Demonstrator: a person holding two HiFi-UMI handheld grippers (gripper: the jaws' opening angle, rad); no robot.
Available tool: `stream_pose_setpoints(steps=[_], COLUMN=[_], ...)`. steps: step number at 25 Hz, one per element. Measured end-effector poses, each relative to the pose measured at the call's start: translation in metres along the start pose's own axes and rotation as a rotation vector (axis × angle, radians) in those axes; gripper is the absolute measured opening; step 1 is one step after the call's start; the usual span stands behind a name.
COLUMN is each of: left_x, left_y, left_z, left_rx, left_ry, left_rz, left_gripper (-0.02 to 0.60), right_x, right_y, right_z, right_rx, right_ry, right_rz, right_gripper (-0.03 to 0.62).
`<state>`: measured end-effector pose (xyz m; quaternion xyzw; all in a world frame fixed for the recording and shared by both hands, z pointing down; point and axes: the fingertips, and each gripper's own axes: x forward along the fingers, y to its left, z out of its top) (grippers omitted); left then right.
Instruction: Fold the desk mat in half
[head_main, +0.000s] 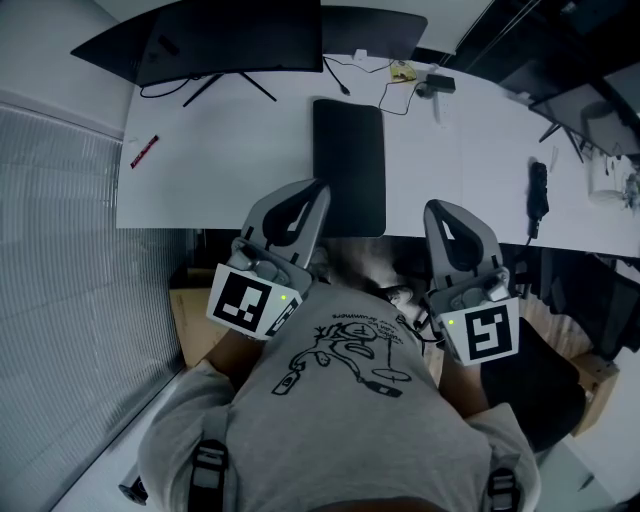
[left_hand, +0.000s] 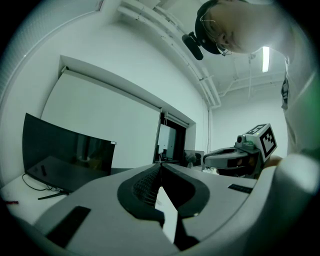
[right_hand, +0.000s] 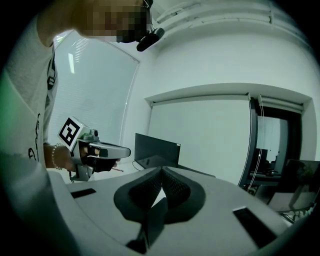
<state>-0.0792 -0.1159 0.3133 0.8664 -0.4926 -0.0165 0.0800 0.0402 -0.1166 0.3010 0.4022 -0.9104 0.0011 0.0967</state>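
Finds the desk mat (head_main: 348, 165) flat on the white worktop (head_main: 220, 170), a narrow dark strip running from near the monitor (head_main: 240, 40) to the front edge. Reads as already folded, judging by that narrow shape, though cannot confirm a doubled layer from above. Holds the left hand-held gripper (head_main: 318, 187) clenched on nothing, pointing level, by the mat's near left side. Holds the right hand-held gripper (head_main: 437, 208) likewise clenched and empty, near the mat's near right corner. Leaves, at most, squaring the edges or pressing the crease. Touches the mat with neither tip, as far as can be told.
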Motion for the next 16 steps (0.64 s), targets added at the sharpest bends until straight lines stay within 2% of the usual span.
stream_pose_setpoints(steps=[16], left_x=[-0.0084], left_y=[-0.0075], left_z=[-0.0010], left_rx=[0.003], left_ry=[0.003], left_rz=[0.003], left_gripper=[0.022], right_x=[-0.0089], right_y=[0.0072], right_z=[-0.0002], right_rx=[-0.005], right_ry=[0.000], right_rz=[0.008], right_gripper=[0.008])
